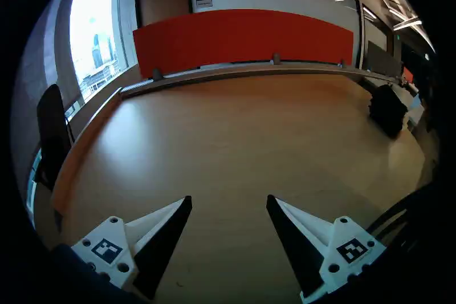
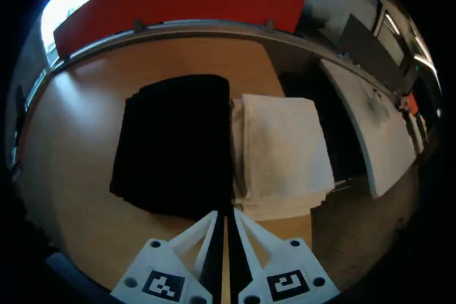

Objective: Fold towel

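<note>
In the right gripper view, we see a folded white towel [image 2: 282, 150] at centre right, its left edge touching a folded black towel [image 2: 174, 144], both lying on the wooden table [image 2: 74, 150]. Our right gripper [image 2: 226, 218], jaws almost together, points at their shared near edge from lower centre. In the left gripper view, our left gripper [image 1: 229, 201] holds its jaws wide apart over bare wood, a red partition [image 1: 245, 39] across the top.

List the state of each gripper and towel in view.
left gripper: open, empty, above the table.
right gripper: shut, tips at the towels' near edge.
black towel: folded, lying flat.
white towel: folded, lying flat against the black towel's side.
</note>
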`<state>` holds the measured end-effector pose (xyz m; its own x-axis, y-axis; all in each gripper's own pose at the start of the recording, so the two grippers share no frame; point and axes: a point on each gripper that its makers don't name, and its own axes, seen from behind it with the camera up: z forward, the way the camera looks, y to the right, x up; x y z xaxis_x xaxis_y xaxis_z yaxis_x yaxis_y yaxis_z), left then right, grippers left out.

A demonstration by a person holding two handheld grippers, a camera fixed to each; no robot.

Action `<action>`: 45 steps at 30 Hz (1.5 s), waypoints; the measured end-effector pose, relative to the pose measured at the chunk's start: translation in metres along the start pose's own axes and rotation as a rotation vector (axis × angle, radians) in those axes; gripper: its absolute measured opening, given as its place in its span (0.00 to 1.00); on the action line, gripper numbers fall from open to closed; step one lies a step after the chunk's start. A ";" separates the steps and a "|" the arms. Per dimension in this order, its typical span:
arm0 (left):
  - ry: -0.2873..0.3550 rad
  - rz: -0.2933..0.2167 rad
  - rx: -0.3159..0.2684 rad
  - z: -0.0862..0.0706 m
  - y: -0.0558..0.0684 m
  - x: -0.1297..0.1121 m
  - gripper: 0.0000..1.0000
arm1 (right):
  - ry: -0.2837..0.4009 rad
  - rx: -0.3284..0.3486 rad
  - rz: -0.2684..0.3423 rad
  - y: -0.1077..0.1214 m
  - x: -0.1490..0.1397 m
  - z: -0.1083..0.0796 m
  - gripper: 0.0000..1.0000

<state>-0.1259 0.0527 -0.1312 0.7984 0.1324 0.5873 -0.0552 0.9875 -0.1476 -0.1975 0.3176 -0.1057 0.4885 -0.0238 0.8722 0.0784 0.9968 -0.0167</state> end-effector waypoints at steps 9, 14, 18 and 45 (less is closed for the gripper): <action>-0.001 0.003 0.000 -0.002 -0.001 -0.002 0.97 | 0.006 -0.016 0.002 0.000 0.004 0.003 0.03; -0.001 0.000 0.002 -0.003 -0.003 -0.003 0.98 | 0.018 -0.021 0.000 -0.004 0.007 0.001 0.04; -0.001 -0.002 0.003 -0.005 -0.004 -0.004 0.97 | 0.027 -0.032 0.004 -0.004 0.008 0.000 0.06; 0.022 -0.020 0.010 -0.015 -0.014 -0.003 0.98 | 0.183 -0.095 0.083 -0.011 0.027 -0.031 1.00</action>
<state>-0.1185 0.0369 -0.1433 0.8122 0.1111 0.5727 -0.0452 0.9907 -0.1280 -0.1579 0.3037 -0.0970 0.6455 0.0362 0.7629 0.1087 0.9844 -0.1387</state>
